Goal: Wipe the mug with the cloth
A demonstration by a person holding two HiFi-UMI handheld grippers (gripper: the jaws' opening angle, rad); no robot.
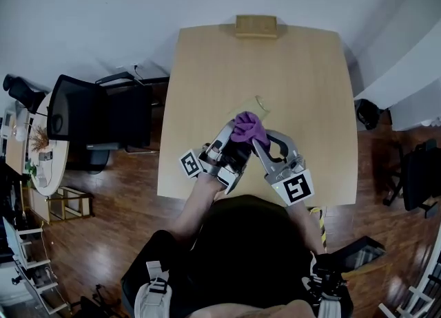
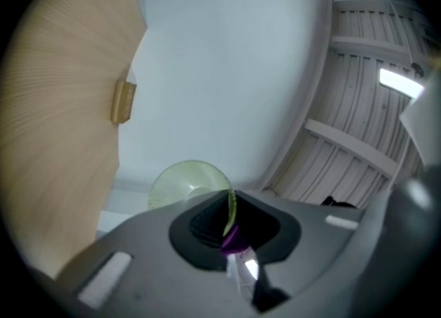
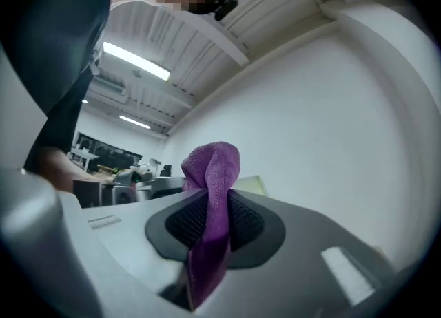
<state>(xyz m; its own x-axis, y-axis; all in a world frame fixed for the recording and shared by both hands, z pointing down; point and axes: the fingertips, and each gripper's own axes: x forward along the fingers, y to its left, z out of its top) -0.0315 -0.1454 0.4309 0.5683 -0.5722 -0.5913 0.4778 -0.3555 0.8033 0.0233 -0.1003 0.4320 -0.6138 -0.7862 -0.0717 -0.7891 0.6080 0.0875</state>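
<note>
A pale green see-through mug (image 1: 260, 108) is held up above the wooden table (image 1: 303, 76). My left gripper (image 1: 233, 136) is shut on its rim; in the left gripper view the mug (image 2: 187, 182) tilts up toward the wall, with its thin wall clamped between the pads. My right gripper (image 1: 258, 142) is shut on a purple cloth (image 1: 248, 129), which bunches up against the mug. In the right gripper view the cloth (image 3: 212, 193) stands up out of the jaws, and an edge of the mug (image 3: 252, 184) shows just behind it. A scrap of cloth (image 2: 234, 239) shows by the left jaws.
A small wooden block (image 1: 256, 26) sits at the table's far edge. A black office chair (image 1: 96, 113) stands left of the table. A round side table (image 1: 48, 148) with small items is further left. A dark bag (image 1: 366, 112) lies on the floor at the right.
</note>
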